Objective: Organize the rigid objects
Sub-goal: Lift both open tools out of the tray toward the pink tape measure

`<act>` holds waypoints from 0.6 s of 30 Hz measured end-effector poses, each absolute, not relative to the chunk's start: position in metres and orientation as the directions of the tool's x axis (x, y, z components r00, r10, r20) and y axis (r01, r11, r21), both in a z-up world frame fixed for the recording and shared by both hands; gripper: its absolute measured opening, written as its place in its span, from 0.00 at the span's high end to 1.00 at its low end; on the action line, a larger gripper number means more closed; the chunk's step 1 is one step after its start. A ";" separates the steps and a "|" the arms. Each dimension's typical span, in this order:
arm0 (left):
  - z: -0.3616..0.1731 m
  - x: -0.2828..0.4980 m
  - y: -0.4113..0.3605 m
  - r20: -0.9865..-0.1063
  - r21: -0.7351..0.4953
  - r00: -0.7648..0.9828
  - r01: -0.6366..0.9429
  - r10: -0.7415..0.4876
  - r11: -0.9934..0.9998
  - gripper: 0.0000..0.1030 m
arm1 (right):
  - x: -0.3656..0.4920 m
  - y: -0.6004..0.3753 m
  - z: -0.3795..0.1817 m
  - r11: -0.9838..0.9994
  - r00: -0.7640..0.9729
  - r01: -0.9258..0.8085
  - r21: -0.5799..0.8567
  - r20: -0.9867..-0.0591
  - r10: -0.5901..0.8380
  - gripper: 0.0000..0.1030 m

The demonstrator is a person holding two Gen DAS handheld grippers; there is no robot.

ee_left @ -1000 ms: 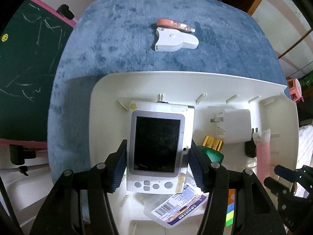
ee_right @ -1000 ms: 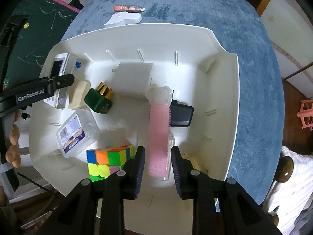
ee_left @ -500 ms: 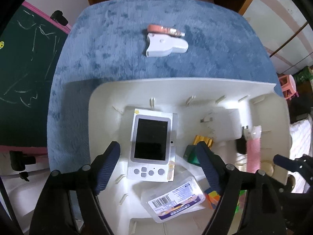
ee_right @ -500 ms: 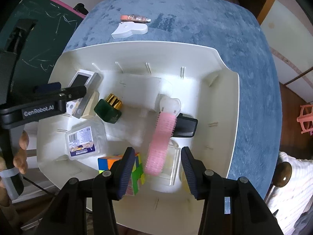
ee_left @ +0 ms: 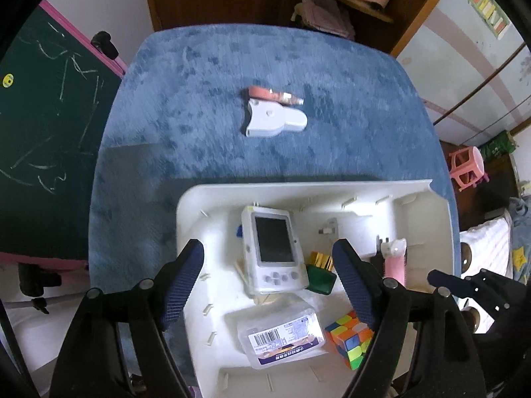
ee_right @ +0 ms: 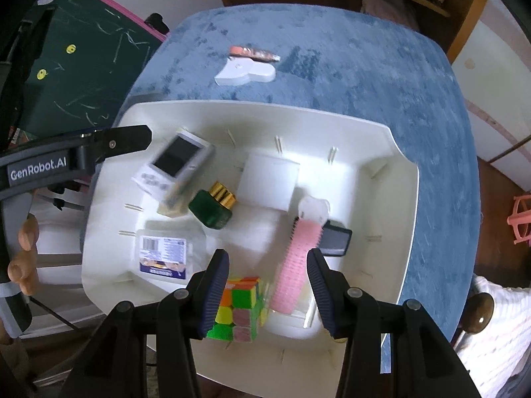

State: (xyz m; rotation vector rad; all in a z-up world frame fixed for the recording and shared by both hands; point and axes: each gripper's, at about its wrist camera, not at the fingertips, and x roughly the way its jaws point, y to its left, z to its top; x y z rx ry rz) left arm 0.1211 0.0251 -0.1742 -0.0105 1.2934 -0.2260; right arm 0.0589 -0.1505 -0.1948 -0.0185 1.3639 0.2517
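A white bin (ee_left: 212, 199) rests on blue cloth (ee_left: 205, 106), chalkboard (ee_left: 43, 106) to the left. Both the left gripper (ee_left: 267, 277) and the right gripper (ee_right: 268, 285) point steeply down above the bin. Jaws have just opened and now stand apart, gripping nothing.

A lived-in home room, likely a child's: a blue plush-covered table (ee_left: 205, 126), a pink-framed chalkboard (ee_left: 43, 106) scribbled with chalk at left, a wooden shelf (ee_left: 358, 3) beyond, a pink plastic stool (ee_left: 466, 169) at right.
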 end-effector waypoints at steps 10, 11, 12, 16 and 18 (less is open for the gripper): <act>-0.137 0.141 0.027 -0.927 -0.108 0.335 0.197 -0.171 0.974 0.20 | 0.076 -0.144 -0.166 0.967 0.248 -0.227 0.120 -0.953 0.177 0.52; -0.133 0.144 0.026 -0.923 -0.104 0.344 0.203 -0.170 0.974 0.20 | 0.080 -0.144 -0.162 0.966 0.258 -0.231 0.116 -0.950 0.176 0.52; -0.130 0.146 0.026 -0.921 -0.100 0.351 0.210 -0.171 0.973 0.20 | 0.082 -0.144 -0.159 0.965 0.265 -0.235 0.114 -0.948 0.176 0.52; -0.117 0.155 0.021 -0.908 -0.080 0.385 0.232 -0.167 0.970 0.20 | 0.094 -0.141 -0.145 0.962 0.298 -0.254 0.102 -0.938 0.178 0.52; -0.113 0.162 0.021 -0.903 -0.078 0.394 0.239 -0.169 0.968 0.20 | 0.101 -0.139 -0.139 0.960 0.314 -0.264 0.093 -0.933 0.177 0.52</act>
